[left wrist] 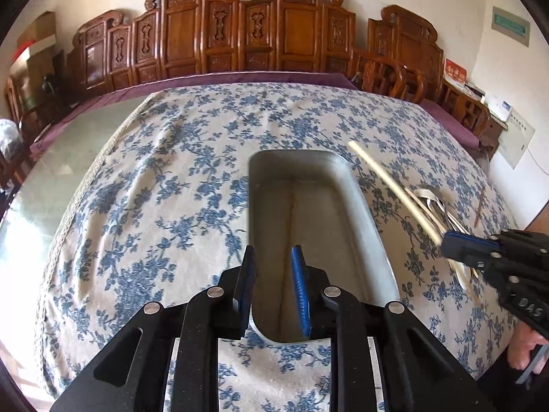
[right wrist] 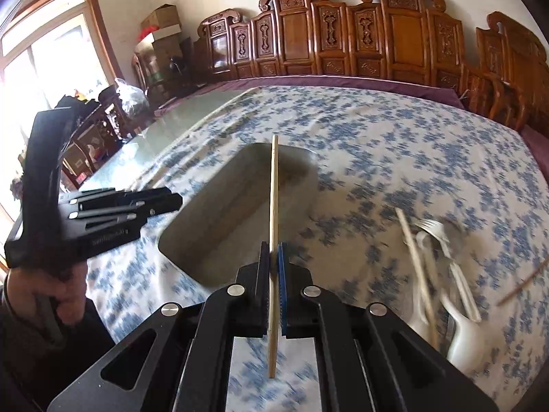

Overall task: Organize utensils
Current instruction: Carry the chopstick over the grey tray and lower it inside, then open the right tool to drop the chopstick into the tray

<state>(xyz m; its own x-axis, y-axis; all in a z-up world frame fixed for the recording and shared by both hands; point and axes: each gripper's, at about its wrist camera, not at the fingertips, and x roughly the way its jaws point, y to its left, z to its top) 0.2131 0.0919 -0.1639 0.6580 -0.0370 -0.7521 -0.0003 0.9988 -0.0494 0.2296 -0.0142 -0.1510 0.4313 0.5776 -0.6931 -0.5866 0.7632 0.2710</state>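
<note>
A grey oblong tray [left wrist: 363, 206] [right wrist: 185, 221] lies on the blue-flowered tablecloth [left wrist: 171, 171]. My left gripper [left wrist: 272, 257] is open and empty, its fingers straddling the tray's near left wall. My right gripper [right wrist: 273, 257] is shut on a pale wooden chopstick [right wrist: 273, 206] and holds it above the tray's right side; it also shows in the left wrist view [left wrist: 456, 243] with the chopstick [left wrist: 387, 178]. A pile of utensils [right wrist: 442, 267] lies right of the tray: a fork, white spoons and another chopstick [right wrist: 417, 267]. The pile [left wrist: 435, 206] is partly hidden behind my right gripper.
A thin brown stick [right wrist: 521, 283] [left wrist: 479, 206] lies further right on the cloth. Carved wooden chairs [left wrist: 240, 34] line the table's far edge. Bare glass tabletop [left wrist: 51, 178] shows left of the cloth. A window [right wrist: 44, 68] and boxes stand at the left.
</note>
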